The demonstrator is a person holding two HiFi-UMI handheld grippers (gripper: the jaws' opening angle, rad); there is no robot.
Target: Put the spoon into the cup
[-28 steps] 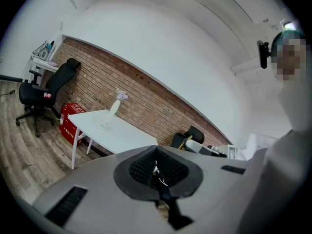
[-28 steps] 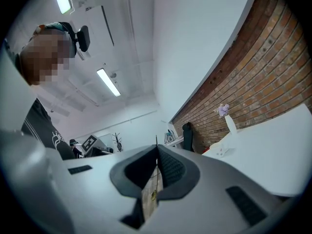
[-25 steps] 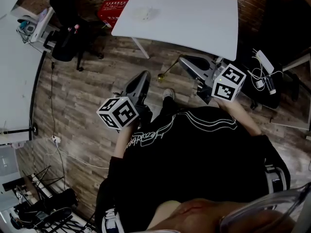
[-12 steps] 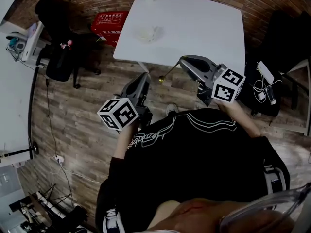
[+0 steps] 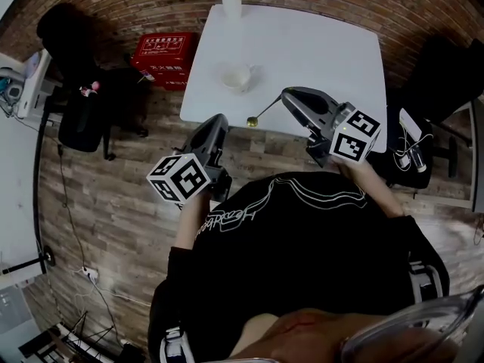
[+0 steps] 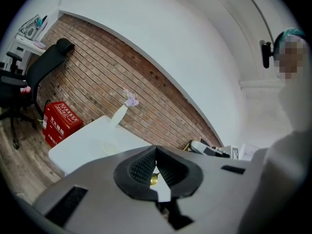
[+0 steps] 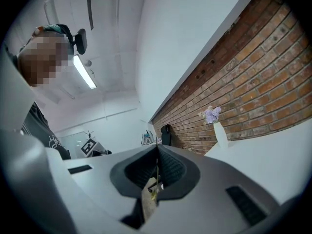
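Head view: gripped the spoon by its handle in the right gripper, bowl out at the table's near edge, likely for reach toward the cup by the left edge. Hung the left gripper off the near-left corner.

Left gripper view: closed on nothing.

Right gripper view: pinched the thin handle, with open table ahead.

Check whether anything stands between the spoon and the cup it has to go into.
Nothing visible does. The right gripper holds the spoon at the near edge of the table; only bare tabletop lies between it and the cup. The vase stands beyond the cup, at the far edge.
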